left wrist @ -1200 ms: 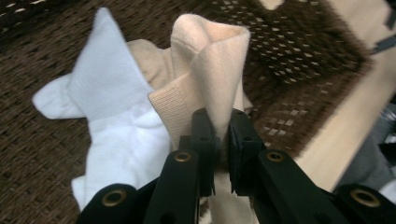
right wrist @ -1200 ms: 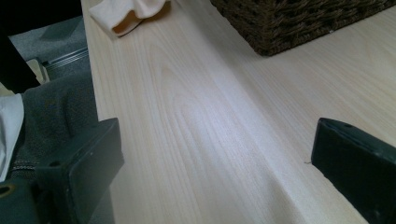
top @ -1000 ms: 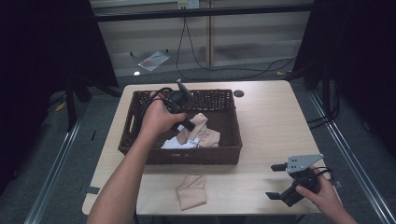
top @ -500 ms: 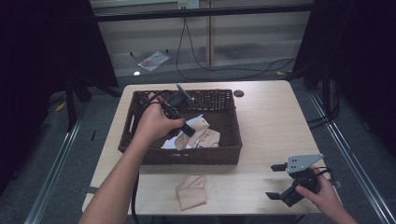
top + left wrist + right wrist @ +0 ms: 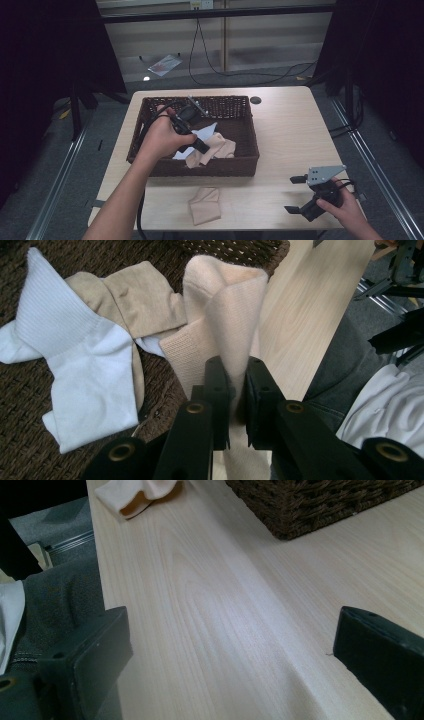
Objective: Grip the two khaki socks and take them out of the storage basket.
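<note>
One pale peach ribbed sock [image 5: 220, 315], folded, clamped in left tongs [image 5: 235, 390]; right tongs [image 5: 230, 670] apart

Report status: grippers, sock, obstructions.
Left gripper shut on peach sock, over basket. Right gripper open, idle on table. Path to table unobstructed.

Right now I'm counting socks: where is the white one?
In the left gripper view the white sock lies in the basket, left of the beige sock.

Table [image 5: 290, 130] w/ basket [image 5: 200, 167] & beige sock [image 5: 205, 205].
</note>
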Available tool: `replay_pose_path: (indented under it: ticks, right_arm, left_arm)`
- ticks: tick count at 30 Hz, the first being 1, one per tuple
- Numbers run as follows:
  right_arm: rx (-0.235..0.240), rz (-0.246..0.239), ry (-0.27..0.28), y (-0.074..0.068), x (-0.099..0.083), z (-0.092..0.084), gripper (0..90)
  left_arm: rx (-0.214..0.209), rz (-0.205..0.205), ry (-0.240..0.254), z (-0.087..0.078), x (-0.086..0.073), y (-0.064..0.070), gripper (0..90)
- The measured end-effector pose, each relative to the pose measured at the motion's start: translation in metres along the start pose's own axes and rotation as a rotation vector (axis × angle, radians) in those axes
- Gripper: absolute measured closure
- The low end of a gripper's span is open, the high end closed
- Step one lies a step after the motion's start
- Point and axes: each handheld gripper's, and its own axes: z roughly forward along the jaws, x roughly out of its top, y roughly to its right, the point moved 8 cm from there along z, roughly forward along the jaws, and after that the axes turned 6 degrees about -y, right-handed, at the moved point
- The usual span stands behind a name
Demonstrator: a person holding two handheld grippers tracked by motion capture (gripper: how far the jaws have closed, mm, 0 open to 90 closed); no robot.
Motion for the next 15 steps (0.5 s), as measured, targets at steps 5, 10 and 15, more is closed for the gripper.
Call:
replay_pose_path:
  ticks: [5,10,15]
  right_arm:
    - [-0.004,0.000,-0.002,0.000,0.000,0.000,2.0]
    - [-0.004,0.001,-0.005,0.000,0.000,0.002,2.1]
    - [0.000,-0.001,-0.006,0.000,-0.001,0.002,2.0]
  left_arm:
    - [-0.010,0.021,0.004,0.001,-0.004,0.005,82.6]
    - [-0.027,0.040,0.003,0.006,-0.009,0.010,82.5]
    - [-0.027,0.049,0.004,0.010,-0.012,0.014,82.6]
